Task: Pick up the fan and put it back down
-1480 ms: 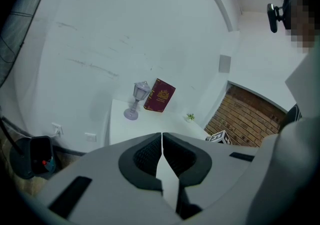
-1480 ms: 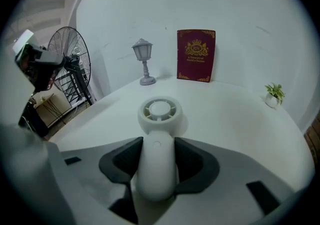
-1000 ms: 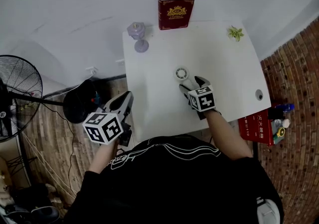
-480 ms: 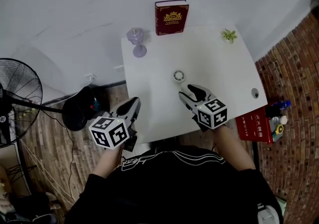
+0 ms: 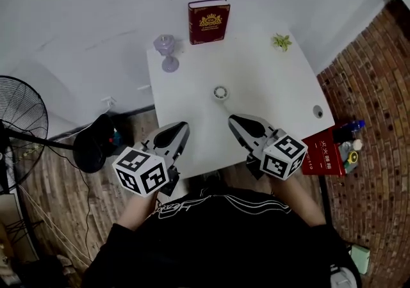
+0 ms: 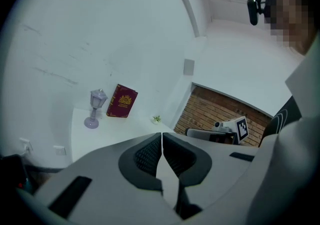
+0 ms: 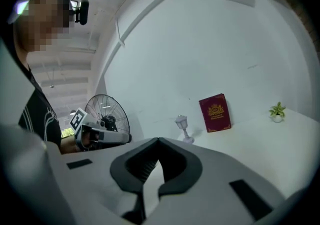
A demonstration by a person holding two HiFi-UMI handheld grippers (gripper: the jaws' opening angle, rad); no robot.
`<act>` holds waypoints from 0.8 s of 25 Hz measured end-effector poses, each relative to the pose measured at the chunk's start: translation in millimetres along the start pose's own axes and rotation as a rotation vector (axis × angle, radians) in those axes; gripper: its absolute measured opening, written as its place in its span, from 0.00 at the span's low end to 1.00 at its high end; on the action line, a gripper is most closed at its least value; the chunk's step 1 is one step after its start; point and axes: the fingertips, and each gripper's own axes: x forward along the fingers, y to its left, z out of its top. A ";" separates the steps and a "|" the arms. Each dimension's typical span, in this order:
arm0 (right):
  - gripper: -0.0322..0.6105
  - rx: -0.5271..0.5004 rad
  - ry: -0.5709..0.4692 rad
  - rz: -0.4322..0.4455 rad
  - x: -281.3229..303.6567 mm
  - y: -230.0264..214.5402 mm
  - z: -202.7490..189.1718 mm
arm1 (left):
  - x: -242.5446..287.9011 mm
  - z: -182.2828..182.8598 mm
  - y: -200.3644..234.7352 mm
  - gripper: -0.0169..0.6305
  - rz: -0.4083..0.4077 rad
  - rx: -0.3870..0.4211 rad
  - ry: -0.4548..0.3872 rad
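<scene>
The fan, a small round white one, lies flat near the middle of the white table. My right gripper hovers over the near edge, a short way back from the fan. Its jaws have just been closing and now meet with nothing between them. My left gripper hangs over the table's near left edge, jaws also together and empty. Neither gripper view shows the fan; the jaws hide that part of the table.
A red book stands at the far edge, with a purple lantern to its left and a small green plant to its right. A black floor fan stands left of the table, and a red box sits on the floor at the right.
Both grippers have drawn back toward the person and risen. The right gripper left the fan's side and its jaws went from open to shut. The fan stayed on the table.
</scene>
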 end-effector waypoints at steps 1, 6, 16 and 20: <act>0.05 0.004 -0.012 0.007 -3.1 4.4 3.7 | -0.4 2.6 -5.9 0.08 -0.010 0.016 -0.004; 0.05 -0.063 -0.030 0.030 -11.4 28.3 15.8 | -9.1 11.6 -26.4 0.08 -0.045 0.045 -0.030; 0.05 -0.110 -0.051 0.085 -15.2 61.1 24.7 | -34.3 16.8 -45.5 0.08 -0.056 0.096 -0.067; 0.05 -0.110 -0.042 0.086 -13.3 65.7 20.9 | -40.2 16.6 -47.9 0.08 -0.051 0.126 -0.071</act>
